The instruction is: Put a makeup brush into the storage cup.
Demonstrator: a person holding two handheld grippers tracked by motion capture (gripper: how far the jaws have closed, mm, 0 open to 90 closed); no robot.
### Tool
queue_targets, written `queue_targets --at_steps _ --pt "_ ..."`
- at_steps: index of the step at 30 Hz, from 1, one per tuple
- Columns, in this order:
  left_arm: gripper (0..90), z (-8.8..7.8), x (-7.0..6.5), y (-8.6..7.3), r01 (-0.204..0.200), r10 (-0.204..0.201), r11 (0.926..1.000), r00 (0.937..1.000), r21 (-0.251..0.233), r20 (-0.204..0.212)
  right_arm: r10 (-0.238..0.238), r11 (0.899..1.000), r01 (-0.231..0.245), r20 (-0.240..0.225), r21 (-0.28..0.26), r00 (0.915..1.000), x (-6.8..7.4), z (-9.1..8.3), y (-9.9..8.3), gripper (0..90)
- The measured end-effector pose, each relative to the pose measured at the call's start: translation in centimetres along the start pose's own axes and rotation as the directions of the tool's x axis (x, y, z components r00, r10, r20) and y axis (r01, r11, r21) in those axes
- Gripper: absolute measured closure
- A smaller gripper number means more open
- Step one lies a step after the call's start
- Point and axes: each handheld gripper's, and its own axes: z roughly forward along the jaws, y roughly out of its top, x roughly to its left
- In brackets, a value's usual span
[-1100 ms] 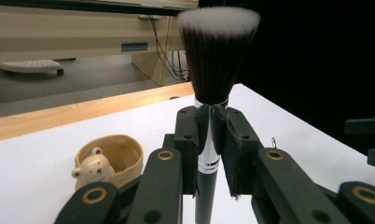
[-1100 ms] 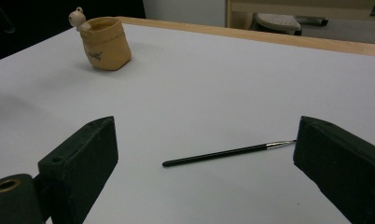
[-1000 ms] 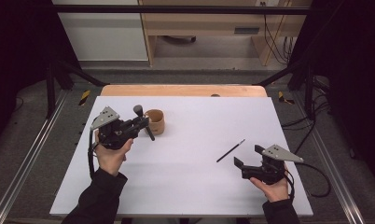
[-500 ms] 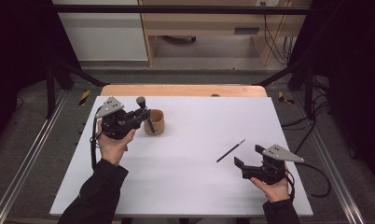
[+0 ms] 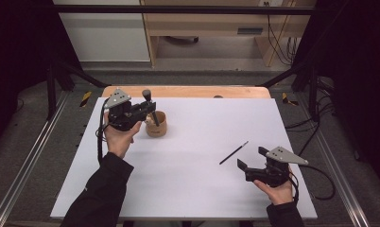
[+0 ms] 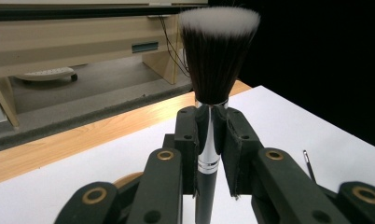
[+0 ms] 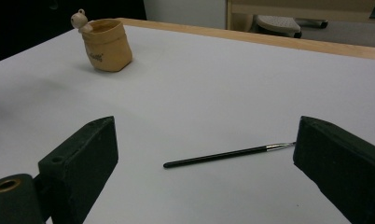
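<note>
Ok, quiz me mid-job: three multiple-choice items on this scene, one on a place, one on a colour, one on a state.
1. Where does the thin brush lie?
A) in the cup
B) flat on the white table
C) in a gripper

2. What colour are the tips of the large brush?
A) white
B) red
C) green

3. How is the right gripper?
A) shut on the cup
B) shut on a brush
C) open

Key: 1 B, it rests on the sheet before the open jaws; 2 A, pale tips over dark bristles; 3 C, the jaws stand wide apart, holding nothing.

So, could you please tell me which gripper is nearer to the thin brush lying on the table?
Right. The right gripper sits just below the thin brush, open; the left gripper is far across the table, holding the makeup brush by the small pot.
</note>
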Motion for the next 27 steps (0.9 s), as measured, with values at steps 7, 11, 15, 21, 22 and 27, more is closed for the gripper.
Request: queue_targets --at_steps 7,11,15,21,22,27 --pt "77.0 1.2 1.1 -0.2 0.016 -0.015 0.9998 0.9994 0.009 -0.032 0.002 1.000 -0.002 -0.002 -0.004 1.0000 0.0 -0.1 0.1 7.0" --pt "77.1 1.5 1.6 -0.4 0.027 -0.026 0.9995 0.9988 0.014 -0.041 0.001 1.000 -0.001 -0.004 -0.001 1.0000 0.1 -0.1 0.0 7.0" --pt "77.1 1.8 2.0 -0.3 0.027 -0.026 0.9996 0.9984 0.010 -0.050 0.000 1.000 0.000 -0.002 -0.002 1.0000 0.0 0.0 0.0 7.0" --pt "77.1 2.4 2.5 -0.1 0.030 -0.029 0.9995 0.9974 0.014 -0.067 -0.004 1.000 0.004 -0.008 0.003 1.0000 0.1 0.0 0.0 6.9" --pt "77.1 2.6 2.5 -0.1 0.029 -0.028 0.9995 0.9973 0.013 -0.068 -0.004 1.000 0.004 -0.008 0.002 1.0000 0.1 0.0 0.0 6.9" --pt "77.0 3.4 2.6 -0.3 0.016 -0.014 0.9995 0.9963 0.026 -0.085 -0.008 1.000 0.008 -0.010 0.001 0.9999 0.1 0.1 0.0 6.8"
